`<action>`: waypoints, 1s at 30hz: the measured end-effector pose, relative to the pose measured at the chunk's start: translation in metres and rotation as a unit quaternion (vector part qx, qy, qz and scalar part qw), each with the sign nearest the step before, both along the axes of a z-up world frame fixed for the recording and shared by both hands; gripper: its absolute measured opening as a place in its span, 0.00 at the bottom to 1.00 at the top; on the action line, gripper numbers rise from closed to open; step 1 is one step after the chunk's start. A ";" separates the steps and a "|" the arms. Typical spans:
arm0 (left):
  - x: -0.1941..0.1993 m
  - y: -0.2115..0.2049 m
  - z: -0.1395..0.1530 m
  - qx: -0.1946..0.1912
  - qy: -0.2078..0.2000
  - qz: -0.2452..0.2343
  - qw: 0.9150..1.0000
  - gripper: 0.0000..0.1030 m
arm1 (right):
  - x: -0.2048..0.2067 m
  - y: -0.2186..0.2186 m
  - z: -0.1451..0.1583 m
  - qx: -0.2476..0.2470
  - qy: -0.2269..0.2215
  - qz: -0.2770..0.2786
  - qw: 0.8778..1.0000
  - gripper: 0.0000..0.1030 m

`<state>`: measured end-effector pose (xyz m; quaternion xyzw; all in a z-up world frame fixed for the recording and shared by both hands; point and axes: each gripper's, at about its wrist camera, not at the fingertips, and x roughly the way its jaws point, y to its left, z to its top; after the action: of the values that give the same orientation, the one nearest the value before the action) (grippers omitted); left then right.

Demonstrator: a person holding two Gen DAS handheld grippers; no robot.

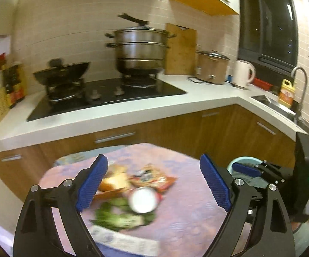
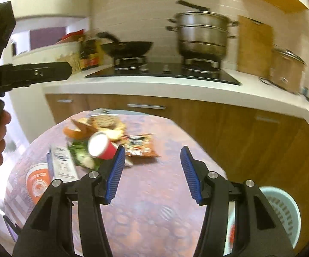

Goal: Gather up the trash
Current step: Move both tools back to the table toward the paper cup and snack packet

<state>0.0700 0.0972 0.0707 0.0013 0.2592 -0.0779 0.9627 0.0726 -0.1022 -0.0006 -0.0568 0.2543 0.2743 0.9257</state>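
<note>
Nearest, the left gripper (image 1: 154, 184) has its fingers (image 1: 93, 183) spread wide apart with nothing between them; the right gripper (image 2: 152, 174) stands half apart, also empty. On the patterned tabletop (image 2: 154, 203), trash lies heaped toward eleven o'clock: red cup (image 2: 101, 146), greens (image 2: 83, 156), snack wrapper (image 2: 140, 146). A pale bin (image 2: 282, 212) sits at four o'clock. Beyond, a steamer pot (image 1: 140, 50) stands on the stove.
</note>
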 end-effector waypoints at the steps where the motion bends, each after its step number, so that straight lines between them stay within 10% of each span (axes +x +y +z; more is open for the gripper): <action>1: -0.001 0.009 -0.003 0.000 0.000 0.003 1.000 0.83 | 0.001 0.011 -0.001 -0.004 -0.001 0.011 1.000 0.49; 17: 0.049 0.093 -0.093 0.017 0.106 -0.070 0.992 0.78 | 0.029 0.093 -0.048 -0.055 0.040 0.083 0.994 0.49; 23: 0.060 0.079 -0.107 0.047 0.119 -0.083 0.988 0.56 | 0.036 0.100 -0.055 -0.066 0.047 0.090 0.993 0.49; 27: 0.065 0.071 -0.116 0.065 0.145 -0.088 0.983 0.11 | 0.035 0.106 -0.059 -0.079 0.049 0.099 0.991 0.50; 30: 0.063 0.072 -0.121 0.070 0.150 -0.087 0.982 0.04 | 0.033 0.107 -0.060 -0.081 0.048 0.106 0.990 0.59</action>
<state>0.1334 0.1690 -0.0503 0.0790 0.4044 -0.1422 0.9000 0.1057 0.0053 -0.0607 -0.1447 0.3119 0.3515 0.8707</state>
